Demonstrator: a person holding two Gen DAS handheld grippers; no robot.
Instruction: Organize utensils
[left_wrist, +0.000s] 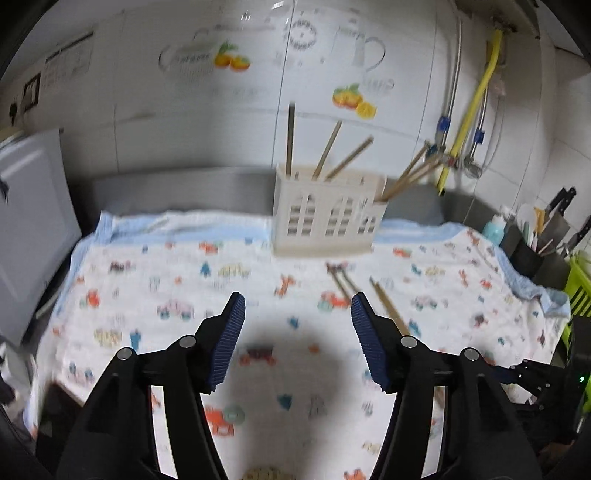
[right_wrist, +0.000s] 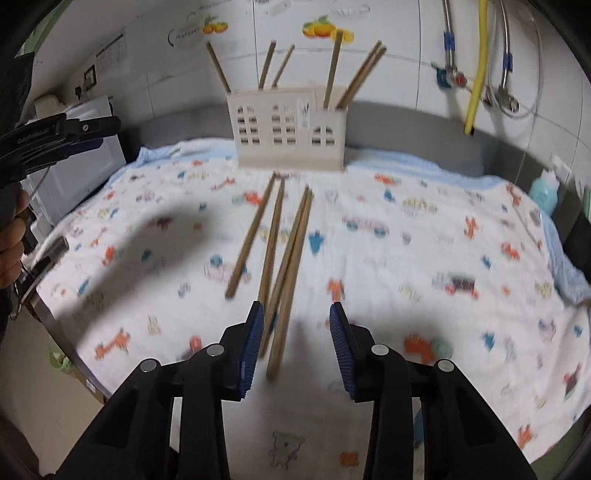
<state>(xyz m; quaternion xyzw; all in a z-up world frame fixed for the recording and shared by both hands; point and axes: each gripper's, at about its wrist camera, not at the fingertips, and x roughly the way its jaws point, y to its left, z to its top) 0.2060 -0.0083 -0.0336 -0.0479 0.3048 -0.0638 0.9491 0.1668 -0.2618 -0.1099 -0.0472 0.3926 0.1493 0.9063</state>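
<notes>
— Right claw (right_wrist: 296, 334) is spread wide and holds nothing; the near ends of the loose chopsticks (right_wrist: 284, 266) lie between and just ahead of its pads, flat on the patterned cloth (right_wrist: 424, 266) over the worktop.

— And the left claw (left_wrist: 298, 325)?

— Spread too, empty, hovering over bare cloth.

— How will they handle?

— Light, stiff, thin sticks — likely to roll or slip, so I'd pinch one near its middle.

— Where do they go?

— Straight ahead stands the white holder (right_wrist: 288, 129); several chopsticks already lean in its compartments, a few on the left, a few on the right.
</notes>
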